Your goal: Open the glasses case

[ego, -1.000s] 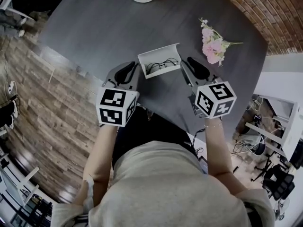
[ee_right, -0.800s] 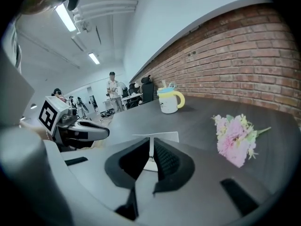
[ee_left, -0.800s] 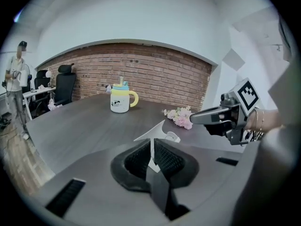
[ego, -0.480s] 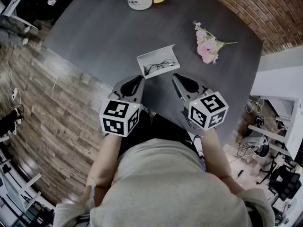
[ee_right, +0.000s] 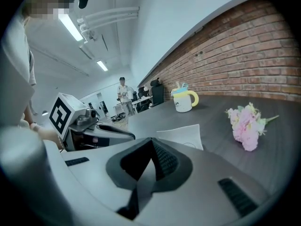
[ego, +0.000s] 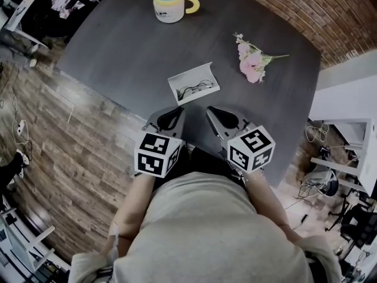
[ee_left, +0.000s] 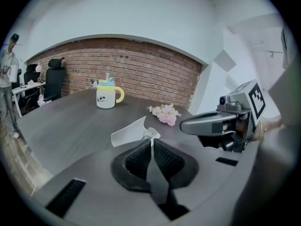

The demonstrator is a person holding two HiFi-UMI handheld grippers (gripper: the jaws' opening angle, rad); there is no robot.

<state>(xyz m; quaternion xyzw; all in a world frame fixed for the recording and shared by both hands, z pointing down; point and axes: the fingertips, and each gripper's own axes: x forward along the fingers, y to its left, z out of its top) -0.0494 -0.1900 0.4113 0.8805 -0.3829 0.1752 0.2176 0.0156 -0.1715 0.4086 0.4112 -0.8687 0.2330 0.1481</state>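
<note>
A dark grey round wooden table [ego: 118, 52] fills the upper part of the head view, with a brown plank floor [ego: 65, 146] to its left and a red brick wall [ego: 330, 10] behind it. A person in a light grey top [ego: 200, 234] stands at the table's near edge and holds a grey two-jaw tool in each hand.

The left gripper [ego: 169, 118] and the right gripper [ego: 219, 118] sit side by side over that edge, both pointing toward the table's middle. Each has its black ribbed pads pressed together with nothing between them, as the left gripper view [ee_left: 152, 142] and the right gripper view [ee_right: 153, 145] show.

The white rectangular glasses case [ego: 193, 82] lies open on the table just beyond the two tips, touching neither, its lid raised. Farther off stand a cream mug with a yellow handle and blue lid [ego: 169, 5] and, to the right, a bunch of pink flowers [ego: 251, 58]. Thin dark-framed glasses [ego: 194, 89] rest inside the case.
</note>
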